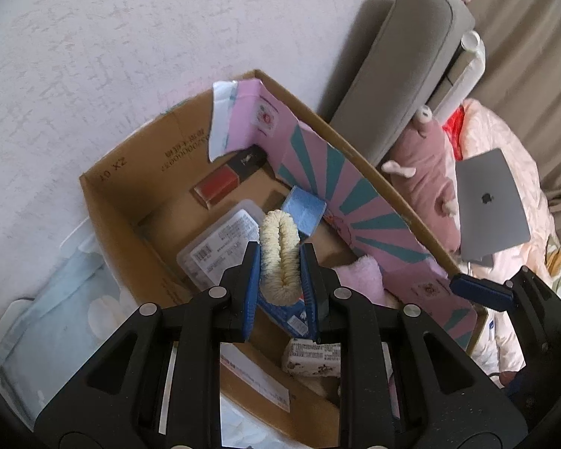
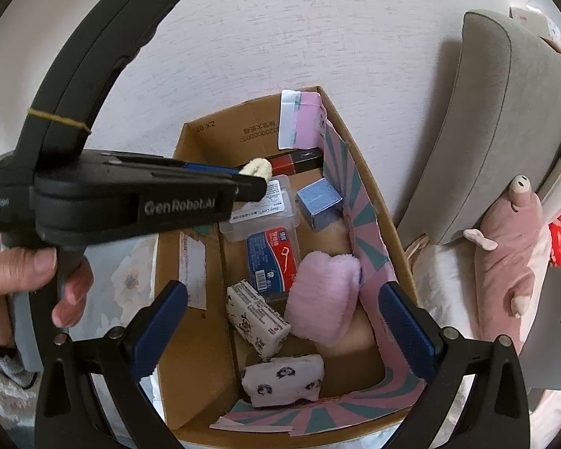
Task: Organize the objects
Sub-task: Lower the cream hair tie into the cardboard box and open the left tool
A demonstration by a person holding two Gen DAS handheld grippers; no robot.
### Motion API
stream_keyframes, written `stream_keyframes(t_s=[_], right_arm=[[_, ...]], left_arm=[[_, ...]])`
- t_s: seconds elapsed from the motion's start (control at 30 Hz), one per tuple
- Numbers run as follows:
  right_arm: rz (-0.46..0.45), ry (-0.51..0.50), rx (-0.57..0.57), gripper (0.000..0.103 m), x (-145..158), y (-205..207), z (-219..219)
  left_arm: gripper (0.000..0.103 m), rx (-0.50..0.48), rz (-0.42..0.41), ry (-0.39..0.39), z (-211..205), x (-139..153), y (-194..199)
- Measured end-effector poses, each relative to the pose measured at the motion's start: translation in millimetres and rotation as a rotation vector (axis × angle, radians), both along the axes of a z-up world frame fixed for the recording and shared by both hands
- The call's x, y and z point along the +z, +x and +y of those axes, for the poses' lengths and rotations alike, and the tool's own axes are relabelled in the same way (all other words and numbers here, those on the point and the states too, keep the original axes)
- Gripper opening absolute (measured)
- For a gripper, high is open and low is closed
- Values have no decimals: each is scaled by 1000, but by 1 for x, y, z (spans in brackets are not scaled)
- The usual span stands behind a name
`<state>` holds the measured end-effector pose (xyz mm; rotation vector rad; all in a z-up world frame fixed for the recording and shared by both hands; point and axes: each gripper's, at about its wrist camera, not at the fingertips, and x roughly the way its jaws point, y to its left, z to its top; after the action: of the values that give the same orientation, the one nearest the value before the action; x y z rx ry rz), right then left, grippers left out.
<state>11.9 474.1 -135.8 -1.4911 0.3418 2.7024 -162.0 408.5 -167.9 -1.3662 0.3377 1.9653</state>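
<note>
My left gripper (image 1: 280,262) is shut on a cream fuzzy hair scrunchie (image 1: 280,258) and holds it above the open cardboard box (image 1: 104,205). In the right wrist view the left gripper (image 2: 250,179) reaches in from the left with the scrunchie (image 2: 258,167) over the box's far end. My right gripper (image 2: 280,321) is open and empty above the box's (image 2: 190,336) near end. Inside lie a pink fluffy pouch (image 2: 321,299), a blue floss pack (image 2: 273,258), a clear plastic case (image 2: 261,209), a blue small box (image 2: 319,202), a red and black box (image 2: 295,161), and two white printed packets (image 2: 258,318).
A pink and teal paper sheet (image 2: 370,254) lines the box's right wall. A grey cushion (image 2: 486,131), a pink plush toy (image 2: 505,254) and a laptop (image 1: 490,202) lie to the right on bedding. A white textured wall (image 2: 280,37) is behind.
</note>
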Motion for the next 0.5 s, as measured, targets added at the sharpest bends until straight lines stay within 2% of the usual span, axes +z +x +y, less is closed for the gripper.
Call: stream_keyframes(t_s=[0.27, 0.43, 0.5], right_arm=[[-7, 9, -19, 102, 7, 9, 0], [-5, -2, -24, 102, 11, 17, 10], [-8, -4, -24, 102, 9, 18, 13]], left_arm=[[18, 9, 110, -41, 0, 17, 26], [18, 28, 81, 32, -9, 32, 39], [18, 30, 43, 118, -17, 39, 44]])
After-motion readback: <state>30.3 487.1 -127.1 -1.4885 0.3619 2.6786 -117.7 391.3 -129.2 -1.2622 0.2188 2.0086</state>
